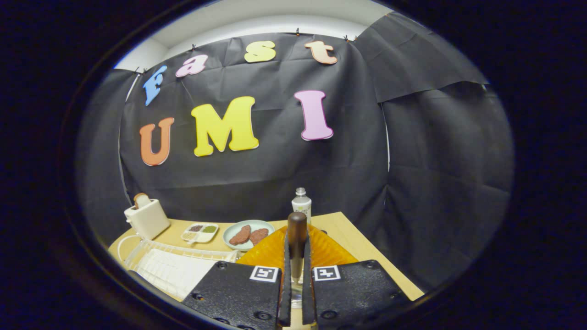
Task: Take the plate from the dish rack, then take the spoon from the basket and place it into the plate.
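My gripper is shut on the spoon, which stands upright between the fingers. Its dark wooden handle sticks up above the fingertips and its metal shaft runs down between the pads; the bowl end is hidden. Right behind and below the fingers lies the orange ribbed plate on the wooden table, with the fingers covering its near part. The white wire dish rack sits to the left of the plate, holding a white ribbed mat.
Beyond the plate stand a clear bottle, a pale green dish with two brown patties, a small divided tray of seasonings and a white toaster with bread. The table's right edge runs close to the black cloth wall.
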`<action>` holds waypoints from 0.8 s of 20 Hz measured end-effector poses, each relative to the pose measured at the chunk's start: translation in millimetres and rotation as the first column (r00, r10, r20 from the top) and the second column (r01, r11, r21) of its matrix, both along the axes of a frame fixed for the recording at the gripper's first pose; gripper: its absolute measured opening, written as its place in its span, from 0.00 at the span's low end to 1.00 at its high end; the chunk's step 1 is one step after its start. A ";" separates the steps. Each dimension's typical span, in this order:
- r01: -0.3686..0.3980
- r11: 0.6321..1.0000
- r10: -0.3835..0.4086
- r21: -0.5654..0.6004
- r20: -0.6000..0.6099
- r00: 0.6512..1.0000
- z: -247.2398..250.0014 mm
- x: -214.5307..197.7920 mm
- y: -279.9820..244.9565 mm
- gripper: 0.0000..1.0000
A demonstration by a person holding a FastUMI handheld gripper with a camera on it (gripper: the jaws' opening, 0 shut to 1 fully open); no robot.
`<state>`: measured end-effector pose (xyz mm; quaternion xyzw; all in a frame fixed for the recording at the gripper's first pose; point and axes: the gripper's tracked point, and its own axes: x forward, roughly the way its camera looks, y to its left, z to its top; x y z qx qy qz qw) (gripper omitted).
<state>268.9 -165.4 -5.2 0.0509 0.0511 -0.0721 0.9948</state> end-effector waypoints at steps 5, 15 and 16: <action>-0.104 0.994 0.106 -0.026 0.064 0.992 6.1 -75.2 66.9 0.14; -0.112 0.982 0.117 -0.150 0.024 0.993 -82.0 -158.7 179.1 0.14; -0.123 0.983 0.127 -0.135 0.017 0.992 -93.3 -162.2 190.8 0.15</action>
